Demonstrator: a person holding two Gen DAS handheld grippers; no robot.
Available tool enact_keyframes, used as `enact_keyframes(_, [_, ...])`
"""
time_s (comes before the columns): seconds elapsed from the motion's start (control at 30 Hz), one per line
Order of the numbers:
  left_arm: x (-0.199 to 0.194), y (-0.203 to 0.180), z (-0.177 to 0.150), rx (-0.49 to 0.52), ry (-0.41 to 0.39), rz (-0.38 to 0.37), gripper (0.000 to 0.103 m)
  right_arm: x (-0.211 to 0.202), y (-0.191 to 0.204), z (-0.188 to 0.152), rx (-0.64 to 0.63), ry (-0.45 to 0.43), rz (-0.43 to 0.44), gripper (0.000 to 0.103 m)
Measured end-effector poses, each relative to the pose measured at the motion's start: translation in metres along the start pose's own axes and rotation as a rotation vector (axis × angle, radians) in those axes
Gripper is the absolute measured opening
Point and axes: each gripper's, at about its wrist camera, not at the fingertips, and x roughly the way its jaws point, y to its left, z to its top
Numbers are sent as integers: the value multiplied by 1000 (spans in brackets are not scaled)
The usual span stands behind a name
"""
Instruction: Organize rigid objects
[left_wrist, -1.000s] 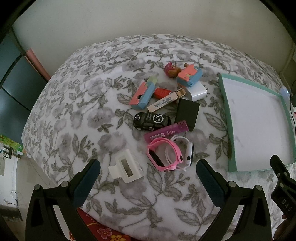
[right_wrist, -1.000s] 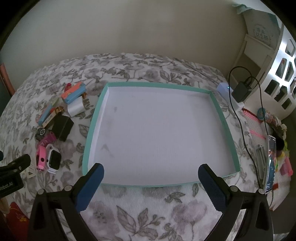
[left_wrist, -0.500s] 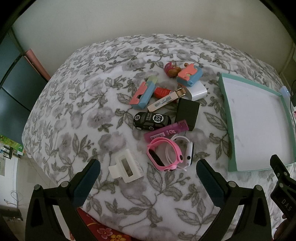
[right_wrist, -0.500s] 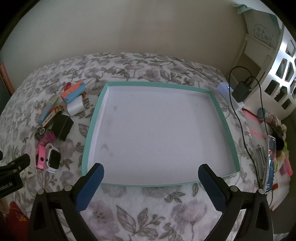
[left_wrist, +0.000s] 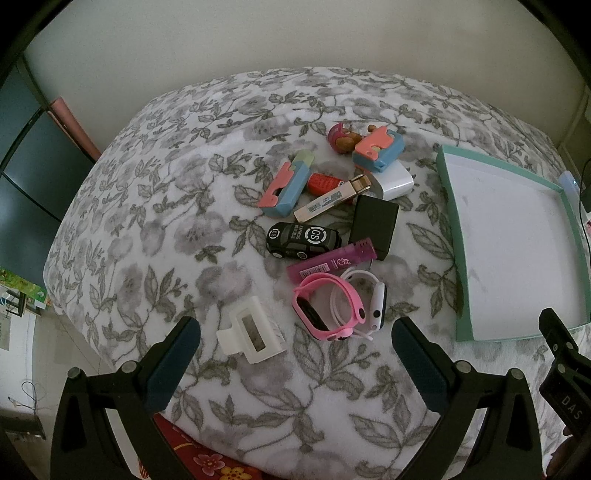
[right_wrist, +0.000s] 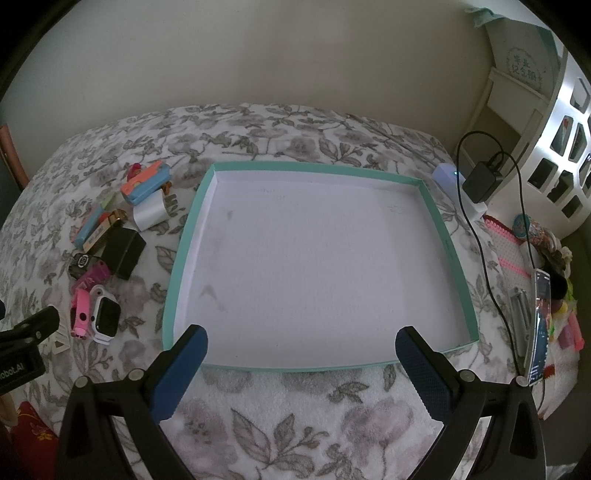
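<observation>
The left wrist view is aimed down and forward over the bed (left_wrist: 147, 229) from its near edge, with the object pile (left_wrist: 332, 229) seen close. The right wrist view is aimed likewise at the tray (right_wrist: 452, 251). The pile, the tray's edge and the wall are shared by both views.

The left gripper (left_wrist: 295, 354) hangs with its jaws spread wide, nothing between them; its two dark blue pads (left_wrist: 173, 363) angle outward from black finger arms. The right gripper (right_wrist: 301, 363) is likewise wide apart and holds nothing, blue pads (right_wrist: 424, 371) on black arms. Each gripper's black body shows at the edge of the other's view, so the two sit side by side, left gripper to the left.
</observation>
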Motion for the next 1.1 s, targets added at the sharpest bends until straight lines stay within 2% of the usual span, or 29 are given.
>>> enact_keyframes(0.8, [0, -1, 0, -4, -4, -4, 103, 0, 2, 1, -8, 0, -4, 103])
enact_keyframes(0.87, [-3, 5, 1, -39, -17, -11, 103, -3, 3, 2, -11, -12, -14, 103])
enact_keyframes(0.93, [-12, 22, 6, -127, -64, -13, 103, -13, 3, 5, 3, -57, -20, 103])
enact_keyframes(1.03, [-24, 51, 12, -240, -141, -42, 103, -31, 7, 16, -14, -108, 17, 103])
enact_keyframes(1.1, [-24, 70, 13, -303, -154, -64, 103, -40, 13, 23, -34, -132, 44, 103])
